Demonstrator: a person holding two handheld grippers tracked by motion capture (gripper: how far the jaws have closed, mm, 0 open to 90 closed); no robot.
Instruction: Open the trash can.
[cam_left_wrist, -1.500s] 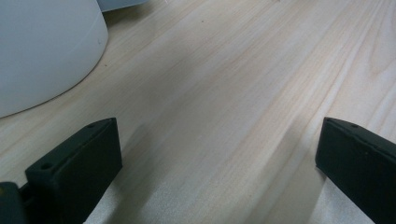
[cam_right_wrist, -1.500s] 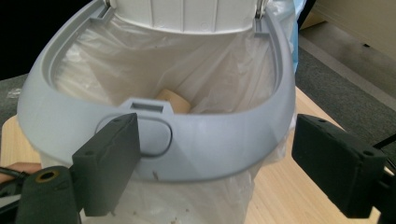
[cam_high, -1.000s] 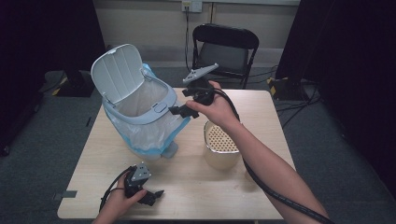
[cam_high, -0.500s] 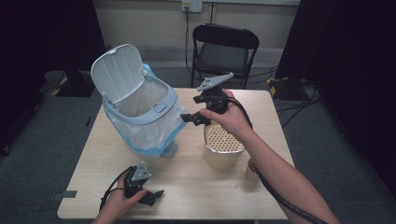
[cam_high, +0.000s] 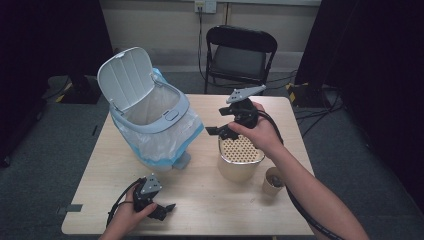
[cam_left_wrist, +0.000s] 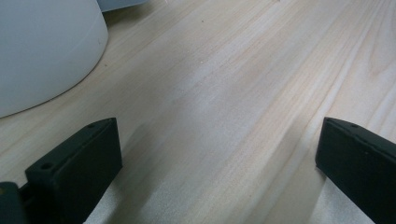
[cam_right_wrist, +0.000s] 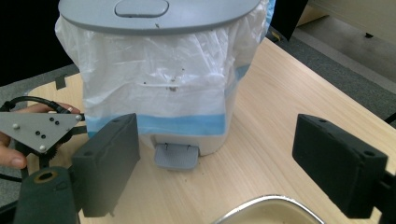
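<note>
A grey pedal bin (cam_high: 150, 125) stands at the table's back left with its lid (cam_high: 125, 77) up and a white, blue-edged bag (cam_right_wrist: 163, 79) lining it. Right of it sits a cream container with a perforated top (cam_high: 241, 155). My right gripper (cam_high: 218, 121) hovers open over that container's far left rim, pointing at the bin. In the right gripper view the right gripper (cam_right_wrist: 222, 158) faces the bin's pedal (cam_right_wrist: 176, 156), nothing between its jaws. My left gripper (cam_high: 164, 210) rests open on the table near the front edge; the left gripper (cam_left_wrist: 210, 158) shows bare wood between its jaws.
A small paper cup (cam_high: 273, 181) stands right of the cream container, by my right forearm. A black folding chair (cam_high: 240, 55) is behind the table. A pale rounded wall (cam_left_wrist: 42, 51) sits ahead-left of the left gripper. The container's metal rim (cam_right_wrist: 266, 207) lies under the right gripper.
My right gripper has moved right and toward me, from beside the bin's opening to above the cream container, uncovering the paper cup. The left gripper has stayed put.
</note>
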